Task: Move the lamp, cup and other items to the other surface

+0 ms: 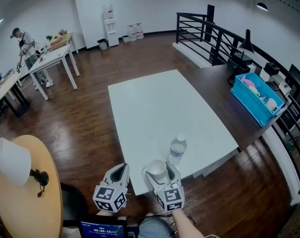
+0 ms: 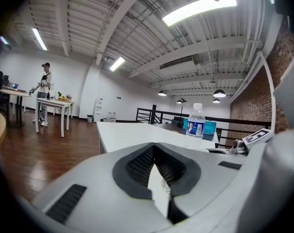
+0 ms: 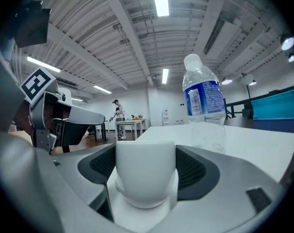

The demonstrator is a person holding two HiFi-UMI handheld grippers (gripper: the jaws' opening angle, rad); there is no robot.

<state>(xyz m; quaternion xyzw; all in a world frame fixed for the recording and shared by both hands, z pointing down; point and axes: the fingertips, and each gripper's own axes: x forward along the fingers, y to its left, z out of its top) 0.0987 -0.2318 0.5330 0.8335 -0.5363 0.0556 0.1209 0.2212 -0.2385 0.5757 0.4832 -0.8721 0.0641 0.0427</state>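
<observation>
We are holding a small white glazed cup point(image 3: 145, 171) in the right claw point(image 1: 158, 171), whose jaws are closing on the cup's rounded body from both sides, the dark ribbed pads pressing on its wall about halfway up. The left claw point(image 2: 159, 176), just beside it on the left, is pinched fully together with nothing in it. The cup is sitting between the right jaws over the near edge of the large white rectangular table point(image 1: 155, 108) (whether its base is touching the tabletop we cannot tell). We are judging it light, rigid and smooth, so it is likely to slide in the pads if tilted and to chip if knocked; taking it across the widest part of the body, as now, is looking sound. A clear plastic water bottle with a blue label point(image 3: 203, 93) is standing just ahead and to the right of the right claw, close enough to be bumped. The white-shaded desk lamp point(image 1: 12, 161) is waiting well off to the left of the left claw, on a round wooden table point(image 1: 21, 202); it is looking top-heavy, better taken low on its stem.
</observation>
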